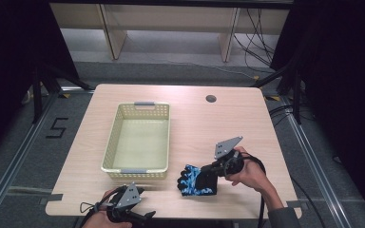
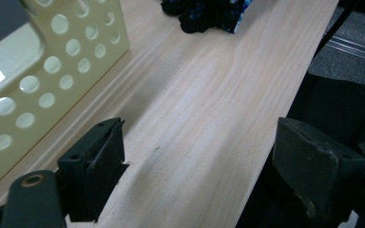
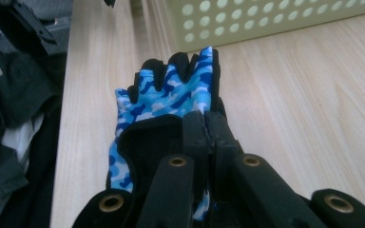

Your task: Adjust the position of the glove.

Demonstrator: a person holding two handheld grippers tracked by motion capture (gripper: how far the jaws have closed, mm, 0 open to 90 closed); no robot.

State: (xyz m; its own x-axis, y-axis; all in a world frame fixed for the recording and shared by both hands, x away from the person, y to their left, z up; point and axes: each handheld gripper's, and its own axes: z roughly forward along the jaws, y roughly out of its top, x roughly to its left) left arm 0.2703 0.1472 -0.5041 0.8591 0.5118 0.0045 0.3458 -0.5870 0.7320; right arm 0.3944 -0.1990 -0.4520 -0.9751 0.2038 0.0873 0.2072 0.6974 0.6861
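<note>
A blue camouflage glove [image 1: 196, 181] with black fingertips lies spread low over the wooden table [image 1: 247, 123], just right of the basket's front corner. My right gripper [image 1: 211, 170] is shut on the glove's black cuff; in the right gripper view the glove [image 3: 171, 92] stretches away from the closed right gripper [image 3: 204, 118] toward the basket. My left gripper [image 1: 145, 217] sits at the table's front edge, open with nothing between its pads. In the left gripper view, the open left gripper [image 2: 199, 156] frames bare wood, with the glove [image 2: 204, 14] far ahead.
A pale yellow perforated basket [image 1: 110, 142] with nothing in it stands left of centre; its wall [image 2: 52, 61] is close on the left gripper's left side. A round cable hole [image 1: 211, 99] is at the back. Dark clothing lies past the table's front edge [image 3: 14, 118].
</note>
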